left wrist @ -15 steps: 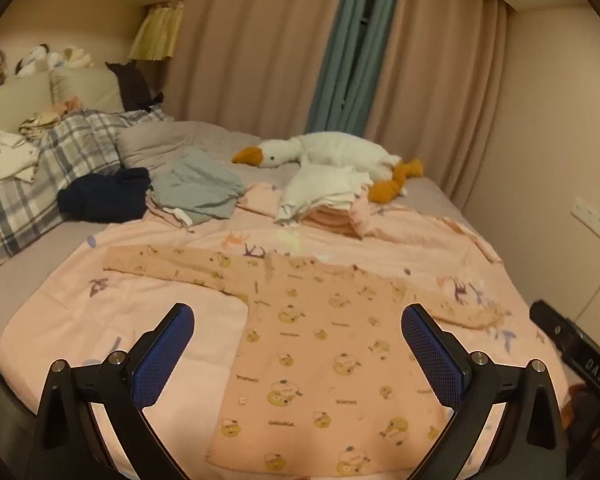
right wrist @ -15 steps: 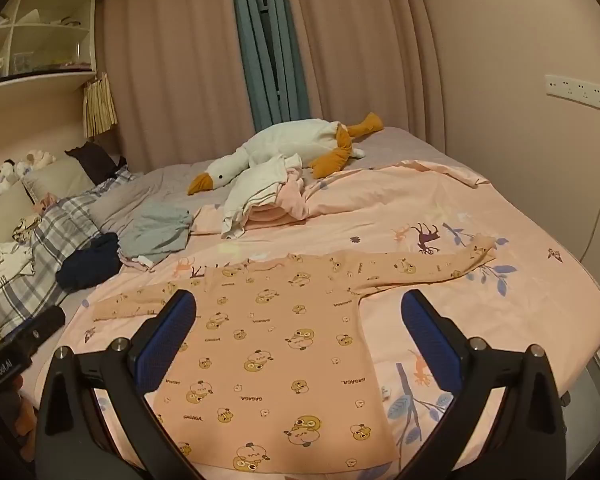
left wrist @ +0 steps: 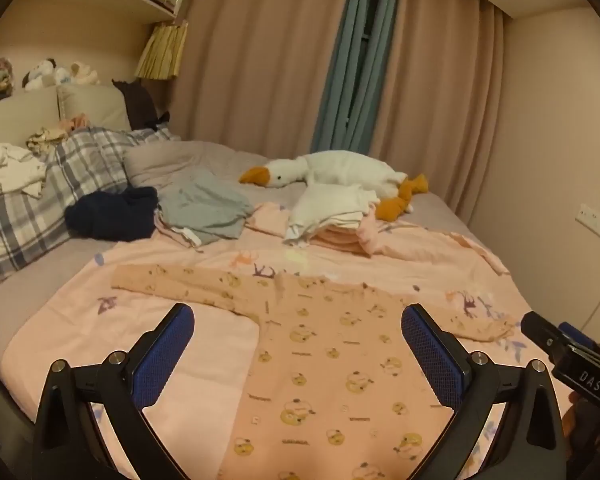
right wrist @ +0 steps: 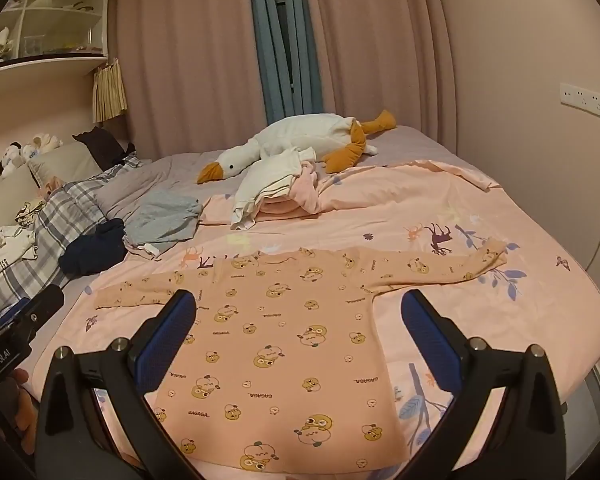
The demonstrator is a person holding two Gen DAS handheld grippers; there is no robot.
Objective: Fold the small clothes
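Note:
A small peach long-sleeved top (left wrist: 324, 364) (right wrist: 284, 344) with a duck print lies flat on the pink bedspread (left wrist: 172, 308) (right wrist: 520, 320), both sleeves stretched out sideways. My left gripper (left wrist: 298, 354) hovers open above its left half, nothing between the blue pads (left wrist: 162, 356). My right gripper (right wrist: 300, 340) hangs open over the top's middle, its blue pads (right wrist: 430, 344) wide apart and empty. The right gripper's body (left wrist: 572, 354) shows at the right edge of the left wrist view, and the left gripper's body (right wrist: 16, 324) at the left edge of the right wrist view.
Further back on the bed lie a stack of folded white and pink clothes (left wrist: 332, 216) (right wrist: 276, 188), a grey-green garment (left wrist: 208, 208), a dark navy garment (left wrist: 112, 216) and a plush goose (left wrist: 340, 170) (right wrist: 296, 144). Plaid bedding (left wrist: 40, 196) and pillows sit at the left. Curtains hang behind.

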